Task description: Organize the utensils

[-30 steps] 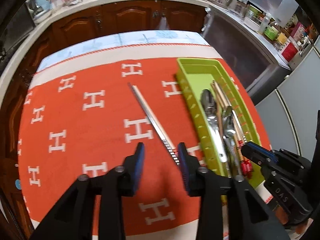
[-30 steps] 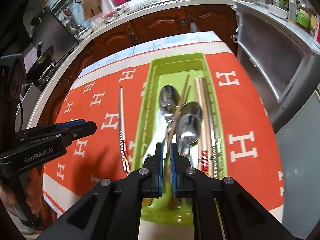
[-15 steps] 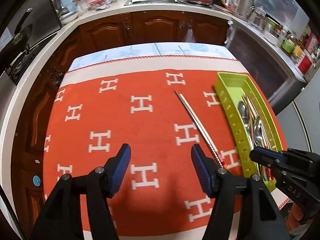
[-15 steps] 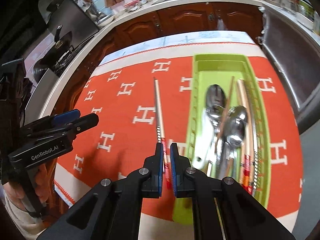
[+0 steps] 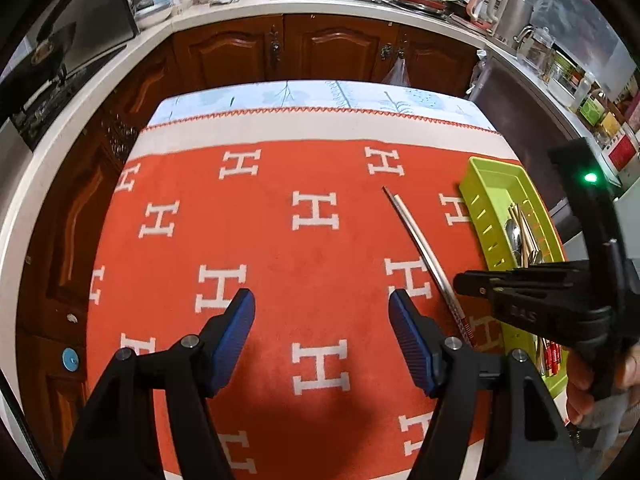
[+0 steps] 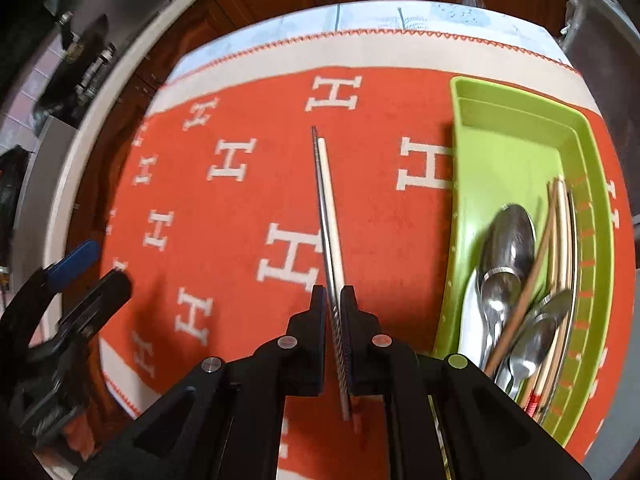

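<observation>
Here a pair of slim metal chopsticks [image 6: 328,216] lies side by side on the orange cloth with white H marks [image 5: 272,248] that covers the bench, pointing away from the cameras and just to the left of the lime-green slotted plastic utensil tray [image 6: 516,148]; their ridged near ends run between the pads of the right hand-held gripper [image 6: 333,300], whose jaws stand nearly together with only a narrow slot between them, though whether the pads actually press on the chopsticks cannot be told from the wrist view; in the left wrist view that same black gripper [image 5: 460,282] hangs over the near end of the pair, with part of a hand [image 5: 580,400] behind it; inside the tray lie steel spoons [image 6: 508,248] and a bundle of wooden and pale chopsticks [image 6: 560,232], heaped toward its near, right side; the left hand-held gripper [image 5: 322,332] hovers over bare cloth well to the left of the pair, its blue-padded jaws wide and opening, with nothing between them; beyond the bench stand dark wooden cabinets [image 5: 328,48] under a white worktop [image 5: 224,12].
</observation>
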`<state>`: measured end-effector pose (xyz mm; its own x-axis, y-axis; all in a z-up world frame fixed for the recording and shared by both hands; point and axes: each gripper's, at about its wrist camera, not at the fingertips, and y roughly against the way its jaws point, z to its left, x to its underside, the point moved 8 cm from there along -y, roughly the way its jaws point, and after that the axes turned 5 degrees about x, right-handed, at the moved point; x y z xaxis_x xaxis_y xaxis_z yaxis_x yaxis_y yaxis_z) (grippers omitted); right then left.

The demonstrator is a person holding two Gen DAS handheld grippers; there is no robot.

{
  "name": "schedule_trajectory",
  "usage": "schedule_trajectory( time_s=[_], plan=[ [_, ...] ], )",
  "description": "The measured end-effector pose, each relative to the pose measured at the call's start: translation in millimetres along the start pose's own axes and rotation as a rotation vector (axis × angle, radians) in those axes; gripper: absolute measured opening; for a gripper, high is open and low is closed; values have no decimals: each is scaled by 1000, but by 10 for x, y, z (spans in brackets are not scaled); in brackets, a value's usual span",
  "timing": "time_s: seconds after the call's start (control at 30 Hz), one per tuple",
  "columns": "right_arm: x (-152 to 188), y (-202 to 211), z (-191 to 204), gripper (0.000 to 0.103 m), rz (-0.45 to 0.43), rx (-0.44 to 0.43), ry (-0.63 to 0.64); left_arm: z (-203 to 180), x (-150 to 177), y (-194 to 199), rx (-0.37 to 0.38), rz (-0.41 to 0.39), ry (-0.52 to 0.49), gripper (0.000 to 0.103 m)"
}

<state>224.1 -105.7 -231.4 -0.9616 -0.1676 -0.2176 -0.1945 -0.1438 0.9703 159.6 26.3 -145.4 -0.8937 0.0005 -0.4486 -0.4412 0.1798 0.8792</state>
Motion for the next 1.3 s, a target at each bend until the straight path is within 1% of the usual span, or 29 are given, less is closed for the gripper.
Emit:
schedule_trajectory(
  time_s=[0.1,0.23,0.4,0.47,0.53,0.6,0.63,0.67,0.7,0.77,0.8,0.83,0.87,0.9,0.93,1.0,1.1,1.3],
  plan=[
    [-49,-165,32,7,38,64,29,96,42,-37,11,8,24,68],
    [-92,-259,34,7,50,120,50,200,83,-64,14,10,46,68],
    [-93,-317,46,7,69,158,72,287,117,-117,25,19,71,68],
    [-62,-375,64,7,101,151,79,287,126,-125,29,21,73,68],
    [-65,-398,100,7,97,164,92,278,141,-142,34,23,73,68],
    [-71,-406,115,10,101,173,101,264,154,-160,39,30,71,68],
    [-75,-409,131,13,104,168,107,253,160,-169,42,33,70,68],
    [-83,-421,170,20,107,155,111,235,163,-178,46,36,69,68],
    [-85,-431,207,25,107,144,111,222,167,-179,50,37,67,68],
    [-97,-439,238,25,93,146,102,179,174,-189,53,39,56,68],
    [-106,-439,245,23,85,142,94,162,178,-193,54,40,52,68],
    [-112,-427,241,19,72,125,74,137,182,-202,56,43,49,68],
    [-111,-419,239,8,69,106,61,120,185,-204,58,45,47,68],
    [-100,-450,303,6,69,85,48,93,185,-216,60,48,44,68],
    [-96,-437,292,6,64,74,41,65,183,-228,62,51,42,68],
    [-72,-409,297,5,56,20,11,22,177,-250,63,57,36,68],
    [-8,-325,278,5,34,-37,-37,-52,156,-299,65,68,28,68],
    [117,-51,213,5,-18,-135,-107,-238,82,-463,96,107,55,67]
  ],
)
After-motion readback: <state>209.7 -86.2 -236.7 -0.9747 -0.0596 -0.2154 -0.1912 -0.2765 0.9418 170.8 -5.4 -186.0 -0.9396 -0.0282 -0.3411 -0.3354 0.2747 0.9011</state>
